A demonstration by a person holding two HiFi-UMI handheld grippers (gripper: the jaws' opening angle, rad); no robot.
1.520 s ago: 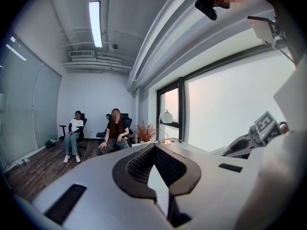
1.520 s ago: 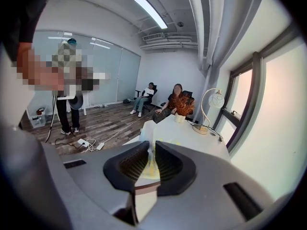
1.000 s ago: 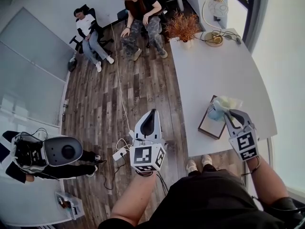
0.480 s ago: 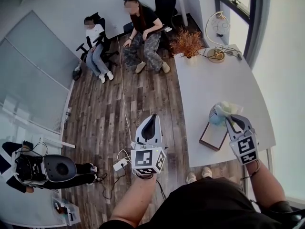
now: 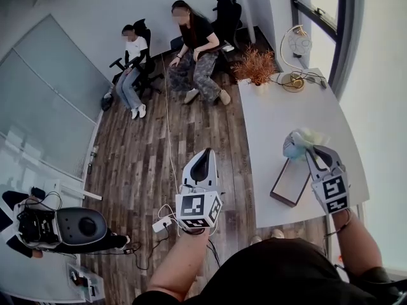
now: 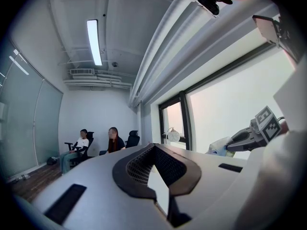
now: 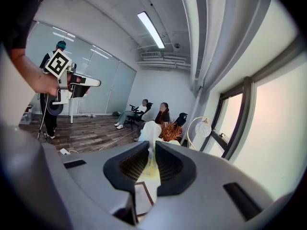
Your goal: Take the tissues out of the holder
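Pale tissue [image 5: 297, 142] — one — clamped in right gripper [image 5: 310, 150] jaws; left gripper [image 5: 203, 153] jaws closed, empty.

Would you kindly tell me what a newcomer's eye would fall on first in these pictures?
The right gripper stands out, clamped on a pale tissue above the flat holder on the white table. The left gripper hangs shut and empty over the wood floor, and two people sit on chairs at the room's far end.
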